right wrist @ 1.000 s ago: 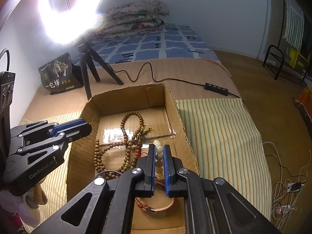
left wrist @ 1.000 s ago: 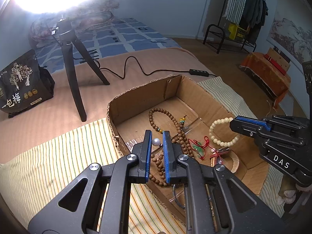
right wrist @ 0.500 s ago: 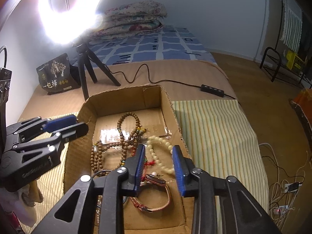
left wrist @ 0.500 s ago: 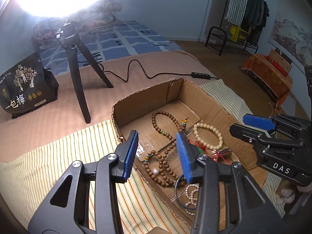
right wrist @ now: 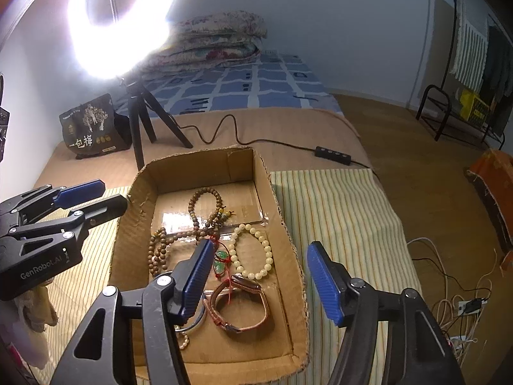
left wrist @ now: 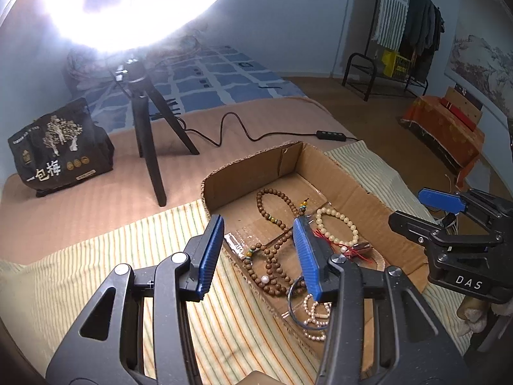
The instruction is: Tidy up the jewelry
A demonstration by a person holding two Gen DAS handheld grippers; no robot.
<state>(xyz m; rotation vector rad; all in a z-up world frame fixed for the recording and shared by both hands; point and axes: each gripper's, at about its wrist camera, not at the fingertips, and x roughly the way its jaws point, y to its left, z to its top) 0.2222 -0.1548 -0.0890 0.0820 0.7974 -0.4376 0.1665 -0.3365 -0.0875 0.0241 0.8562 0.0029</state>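
Down in the box [right wrist: 282, 211] sits all the jewelry: a cream bracelet [right wrist: 253, 253] toward the right wall, brown beads [right wrist: 179, 234] sprawled left and far, a watch [right wrist: 240, 301] at the near end, plus a pearl string [left wrist: 315, 314] and a red cord charm [right wrist: 221, 260]. Looks like a drop-off step to me, both pieces let go and lying loose. Left gripper [left wrist: 259, 253] has jaws opening with nothing between them, hovering over the box's left rim. Right gripper [right wrist: 259, 279] is opening too, empty, above the watch. Next I'd guess: pick one piece to sort, and go careful, those strands overlap.
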